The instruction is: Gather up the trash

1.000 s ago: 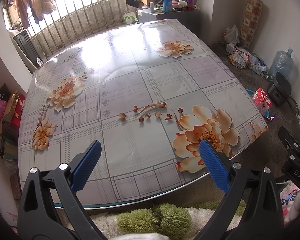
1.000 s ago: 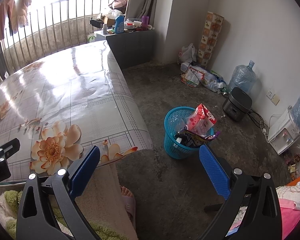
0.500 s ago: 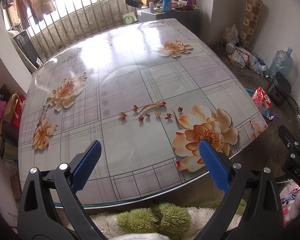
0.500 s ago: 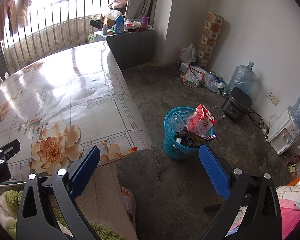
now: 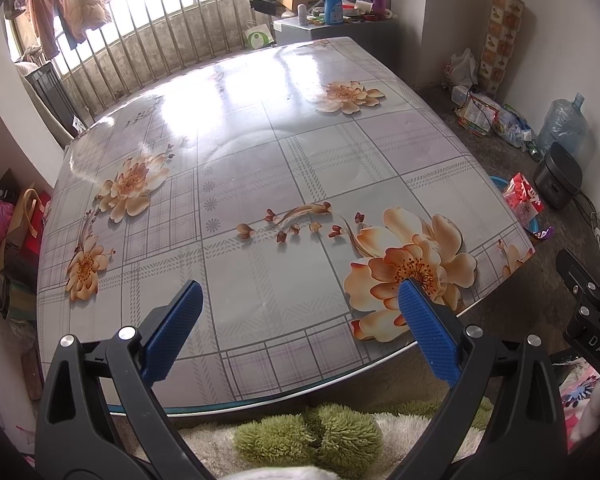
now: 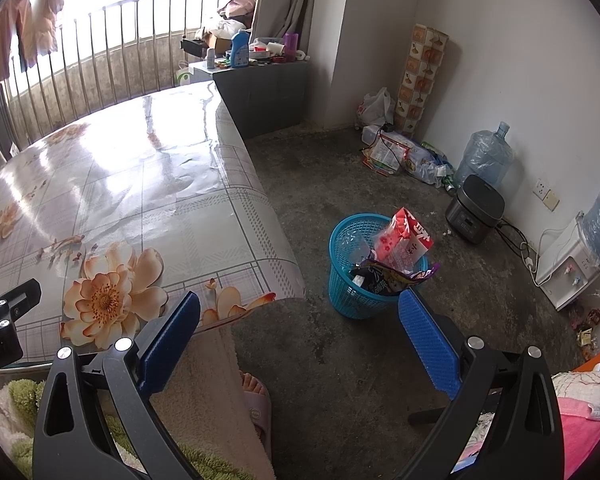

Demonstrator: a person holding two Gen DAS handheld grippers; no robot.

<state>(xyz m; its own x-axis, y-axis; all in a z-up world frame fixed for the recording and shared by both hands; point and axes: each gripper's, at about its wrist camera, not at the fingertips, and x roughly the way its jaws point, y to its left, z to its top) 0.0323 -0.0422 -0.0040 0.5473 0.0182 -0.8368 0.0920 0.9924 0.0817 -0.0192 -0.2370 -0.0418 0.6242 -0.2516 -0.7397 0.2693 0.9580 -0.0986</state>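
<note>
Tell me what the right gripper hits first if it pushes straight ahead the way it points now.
Probably the bare concrete floor. The right gripper is open and empty, aimed down past the table corner, with the blue trash basket slightly right of its line. Depth is unclear, so it might clip the basket.

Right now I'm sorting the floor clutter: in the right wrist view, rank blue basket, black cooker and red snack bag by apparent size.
1. blue basket
2. black cooker
3. red snack bag
The cooker stands farther away, so its rank is unsure.
</note>
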